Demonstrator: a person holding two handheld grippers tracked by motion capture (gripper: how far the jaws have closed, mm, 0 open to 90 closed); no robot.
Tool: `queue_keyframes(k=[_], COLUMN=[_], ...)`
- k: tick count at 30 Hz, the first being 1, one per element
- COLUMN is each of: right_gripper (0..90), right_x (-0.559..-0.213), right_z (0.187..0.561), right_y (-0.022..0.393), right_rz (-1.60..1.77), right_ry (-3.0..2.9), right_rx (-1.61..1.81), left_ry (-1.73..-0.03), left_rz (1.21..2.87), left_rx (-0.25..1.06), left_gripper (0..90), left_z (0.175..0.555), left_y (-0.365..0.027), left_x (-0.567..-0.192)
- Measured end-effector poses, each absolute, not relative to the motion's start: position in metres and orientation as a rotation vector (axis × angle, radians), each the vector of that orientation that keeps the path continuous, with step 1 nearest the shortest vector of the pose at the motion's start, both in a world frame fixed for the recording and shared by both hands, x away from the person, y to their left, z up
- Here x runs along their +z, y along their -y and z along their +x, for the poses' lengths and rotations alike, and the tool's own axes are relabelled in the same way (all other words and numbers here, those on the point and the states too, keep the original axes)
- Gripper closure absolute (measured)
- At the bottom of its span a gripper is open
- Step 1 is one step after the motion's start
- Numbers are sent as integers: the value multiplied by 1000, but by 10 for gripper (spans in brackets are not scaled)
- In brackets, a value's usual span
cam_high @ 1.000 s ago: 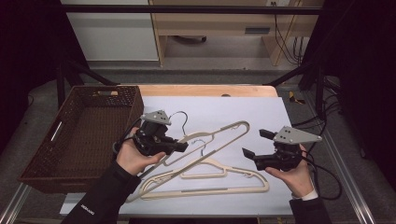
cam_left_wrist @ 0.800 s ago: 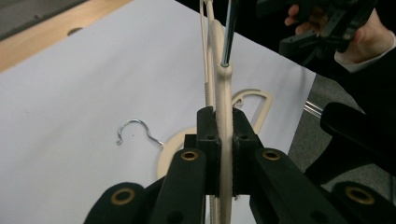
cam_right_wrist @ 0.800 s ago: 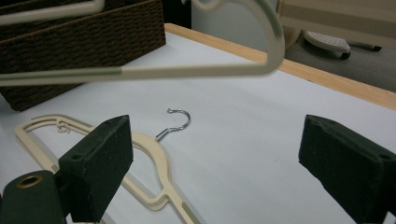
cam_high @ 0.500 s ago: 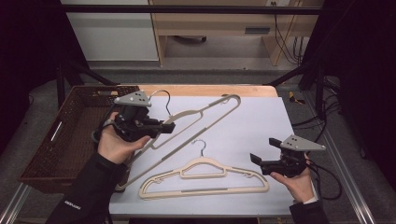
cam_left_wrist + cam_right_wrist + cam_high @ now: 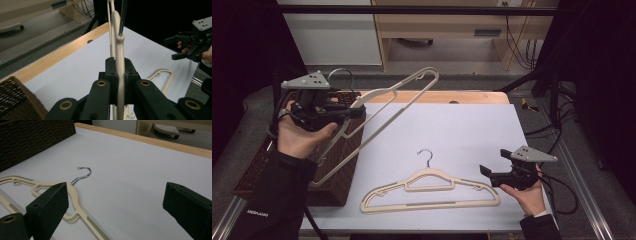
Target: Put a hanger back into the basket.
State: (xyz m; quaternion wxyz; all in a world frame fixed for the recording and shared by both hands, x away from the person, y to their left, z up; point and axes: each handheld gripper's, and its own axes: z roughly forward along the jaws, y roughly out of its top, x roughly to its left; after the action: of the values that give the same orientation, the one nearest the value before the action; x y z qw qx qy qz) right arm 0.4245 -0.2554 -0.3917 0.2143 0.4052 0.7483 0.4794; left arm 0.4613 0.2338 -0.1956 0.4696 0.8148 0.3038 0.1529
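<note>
My left gripper [image 5: 357,111] is shut on a cream plastic hanger [image 5: 402,90] near its neck and holds it in the air, tilted, over the near corner of the basket. In the left gripper view the pads [image 5: 111,80] press the hanger's thin edge [image 5: 119,47]. A second cream hanger [image 5: 432,192] with a metal hook lies flat on the white table. My right gripper [image 5: 486,172] hovers by that hanger's right end. Its jaws have just been opening and stand wide apart [image 5: 117,202], with bare table between them and the flat hanger [image 5: 72,202] beside its left jaw.
A brown wicker basket [image 5: 262,165] stands at the table's left edge, under the lifted hanger. The white table top [image 5: 472,125] has a wooden strip along its far edge. Cables hang off the right side, and a metal rail [image 5: 587,200] runs along it.
The left hand has lifted its hanger up and to the left, from the table to above the basket. The right gripper has sunk slightly and its jaws have spread wider.
</note>
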Motion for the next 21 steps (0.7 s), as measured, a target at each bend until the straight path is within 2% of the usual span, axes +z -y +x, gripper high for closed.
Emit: queue_keyframes(k=[11,21], right_gripper=[67,69], right_x=[-394,-395], right_z=[426,426], right_y=[252,251], right_rz=[1111,1110], right_ry=[-2085,-2096], right_rx=[1326,1322], left_ry=[-820,-897], left_rz=[2039,2051], left_rx=[471,526], left_gripper=[858,858], left_z=[466,477], left_y=[-284,-332], left_x=[-193,-208])
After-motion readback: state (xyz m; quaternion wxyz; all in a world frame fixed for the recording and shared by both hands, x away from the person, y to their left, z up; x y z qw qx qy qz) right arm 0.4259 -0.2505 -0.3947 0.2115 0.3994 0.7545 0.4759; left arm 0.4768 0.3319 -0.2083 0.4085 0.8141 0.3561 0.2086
